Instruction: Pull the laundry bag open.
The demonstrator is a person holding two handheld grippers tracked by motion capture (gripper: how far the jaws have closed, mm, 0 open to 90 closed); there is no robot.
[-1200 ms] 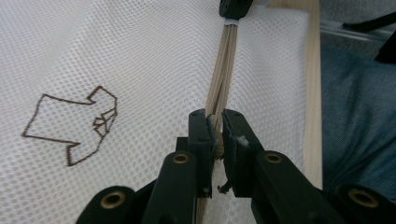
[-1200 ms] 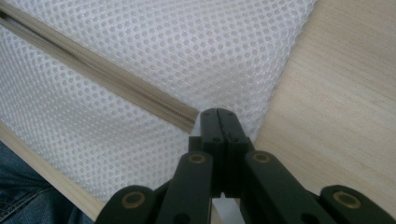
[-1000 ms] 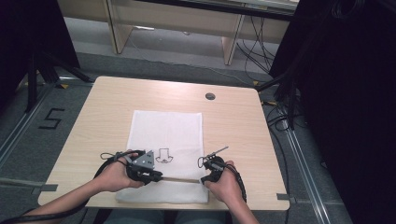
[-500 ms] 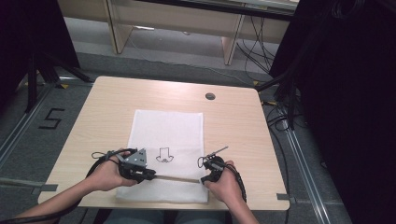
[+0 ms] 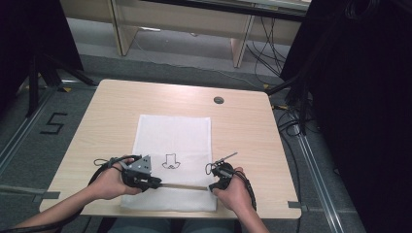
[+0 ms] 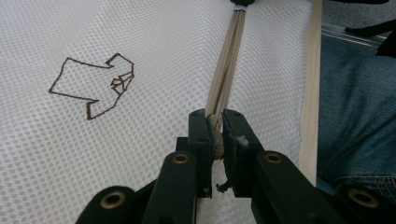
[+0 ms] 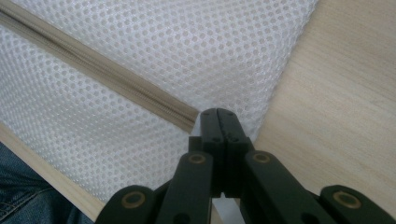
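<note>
A white mesh bag [image 5: 175,131] lies flat on the wooden table [image 5: 243,126], with a small dark outline drawing [image 5: 170,161] on it. A tan zipper [image 5: 182,186] runs across the bag near its front edge. My left gripper [image 5: 155,183] is at the zipper's left part, its jaws [image 6: 215,126] shut on the tan zipper pull, and the zipper [image 6: 226,70] stretches away from them. My right gripper [image 5: 212,187] is at the bag's right edge. Its jaws [image 7: 218,116] are pressed together on the mesh just past the zipper's end [image 7: 187,116].
A round cable hole [image 5: 218,100] sits at the table's far right. The table's front edge [image 7: 42,175] runs just behind the bag, with the person's jeans [image 6: 355,116] below it. Bare wood [image 7: 336,107] lies to the right of the bag.
My left gripper has slid a little to the left along the zipper. The right gripper has stayed where it was.
</note>
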